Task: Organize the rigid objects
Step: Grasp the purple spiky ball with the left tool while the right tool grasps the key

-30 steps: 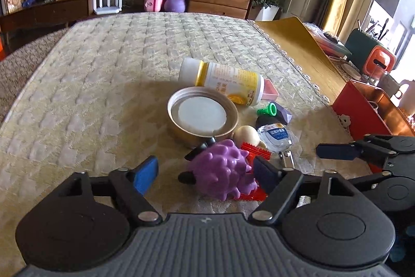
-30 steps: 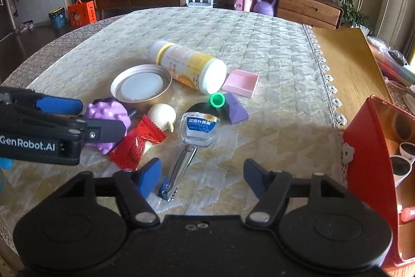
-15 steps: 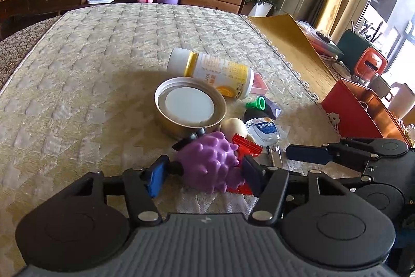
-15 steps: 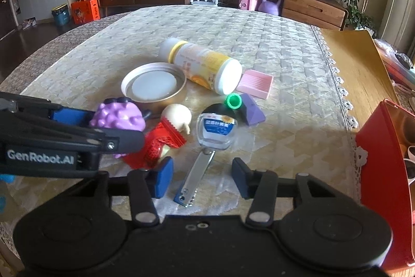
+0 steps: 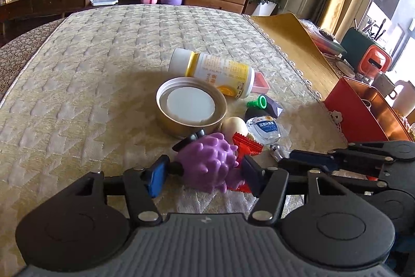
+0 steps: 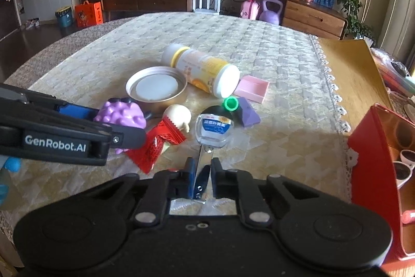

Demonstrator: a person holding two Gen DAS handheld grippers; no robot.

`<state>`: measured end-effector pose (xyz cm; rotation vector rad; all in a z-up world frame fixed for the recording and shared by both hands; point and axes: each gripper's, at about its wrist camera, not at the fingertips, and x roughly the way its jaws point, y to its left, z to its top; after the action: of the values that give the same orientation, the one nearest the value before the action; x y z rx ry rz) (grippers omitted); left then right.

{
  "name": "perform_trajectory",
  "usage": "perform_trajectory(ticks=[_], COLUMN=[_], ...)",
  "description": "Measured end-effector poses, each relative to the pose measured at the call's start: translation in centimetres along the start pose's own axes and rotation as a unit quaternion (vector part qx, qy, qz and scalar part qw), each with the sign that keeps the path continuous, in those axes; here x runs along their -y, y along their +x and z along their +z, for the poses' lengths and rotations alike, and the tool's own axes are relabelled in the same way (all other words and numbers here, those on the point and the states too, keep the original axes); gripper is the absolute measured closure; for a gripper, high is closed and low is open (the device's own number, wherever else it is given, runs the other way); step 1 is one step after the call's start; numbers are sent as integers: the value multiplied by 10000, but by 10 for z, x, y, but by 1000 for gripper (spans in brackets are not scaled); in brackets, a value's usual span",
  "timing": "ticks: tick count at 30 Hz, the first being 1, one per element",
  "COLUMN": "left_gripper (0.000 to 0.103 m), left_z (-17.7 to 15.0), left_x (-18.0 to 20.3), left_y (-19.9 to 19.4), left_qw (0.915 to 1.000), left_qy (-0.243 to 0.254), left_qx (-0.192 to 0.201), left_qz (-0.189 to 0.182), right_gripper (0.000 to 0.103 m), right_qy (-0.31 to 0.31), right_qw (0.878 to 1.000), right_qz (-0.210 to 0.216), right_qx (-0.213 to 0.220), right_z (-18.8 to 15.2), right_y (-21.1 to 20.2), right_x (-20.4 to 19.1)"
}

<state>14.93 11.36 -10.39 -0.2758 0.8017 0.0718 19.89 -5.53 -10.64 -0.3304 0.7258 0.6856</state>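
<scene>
A purple spiky ball (image 5: 207,162) lies on the quilted tablecloth, also in the right wrist view (image 6: 122,114). My left gripper (image 5: 203,177) has its jaws around the ball, the right pad touching it and a gap at the left pad. My right gripper (image 6: 202,177) is shut on the metal nail clipper (image 6: 202,170), whose far end lies under a clear flat pack (image 6: 214,130). Close by lie a red wrapper (image 6: 155,144), a cream egg-shaped toy (image 6: 179,116), a gold lid (image 6: 157,90), a white and yellow bottle (image 6: 205,75) and a green ring (image 6: 230,103).
A red box (image 6: 373,147) holding sunglasses stands at the table's right edge. A pink tray (image 6: 253,91) and a purple block (image 6: 247,114) lie behind the pile. A bare wooden strip (image 6: 350,74) runs along the right side. Cabinets stand far behind.
My right gripper has moved forward and closed on the nail clipper. My left gripper has narrowed around the purple ball and moved closer to it.
</scene>
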Motion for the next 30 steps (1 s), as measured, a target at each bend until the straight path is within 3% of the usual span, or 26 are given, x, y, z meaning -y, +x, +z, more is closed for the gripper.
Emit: perform_trajectory(ticks=[3, 4, 13, 16, 18, 19, 20, 23, 25, 26, 30], left_gripper=[44, 51, 51, 51, 51, 51, 50, 50, 49, 49, 49], left_z=[0, 0, -2, -3, -3, -2, -2, 0, 0, 0, -1], left_x=[0, 0, 0, -2, -4, -5, -5, -8, -8, -8, -7], left_y=[-4, -7, -12, -12, -11, -11, -10, -5, -1, 0, 4], left_qw=[10000, 10000, 10000, 10000, 10000, 9999, 9999, 9998, 9996, 9996, 9997], left_qy=[-17, -35, -23, -53, -50, -62, -71, -145, -216, -207, -166], left_qx=[33, 57, 34, 36, 46, 59, 66, 10, -42, -46, -53], left_qz=[7, -2, 34, -4, -43, -63, -70, -109, -171, -172, -155], right_gripper=[94, 94, 92, 79, 62, 43, 36, 40, 56, 59, 63], right_qy=[46, 76, 413, 377, 324, 273, 205, 12, -142, -221, -442], right_qw=[9999, 9999, 9990, 9990, 9989, 9991, 9994, 9994, 9987, 9983, 9958], right_qz=[-22, -26, 169, 239, 318, 319, 294, 311, 329, 335, 407], right_qx=[86, 105, -15, -67, -84, -68, -19, -177, -372, -420, -691], right_z=[-2, -2, 1, 2, 2, 2, 2, 8, 12, 15, 26], right_y=[-9, -12, -13, -10, -9, -9, -9, -1, 7, 9, 17], right_x=[4, 6, 21, 21, 20, 19, 16, 11, 9, 8, 6])
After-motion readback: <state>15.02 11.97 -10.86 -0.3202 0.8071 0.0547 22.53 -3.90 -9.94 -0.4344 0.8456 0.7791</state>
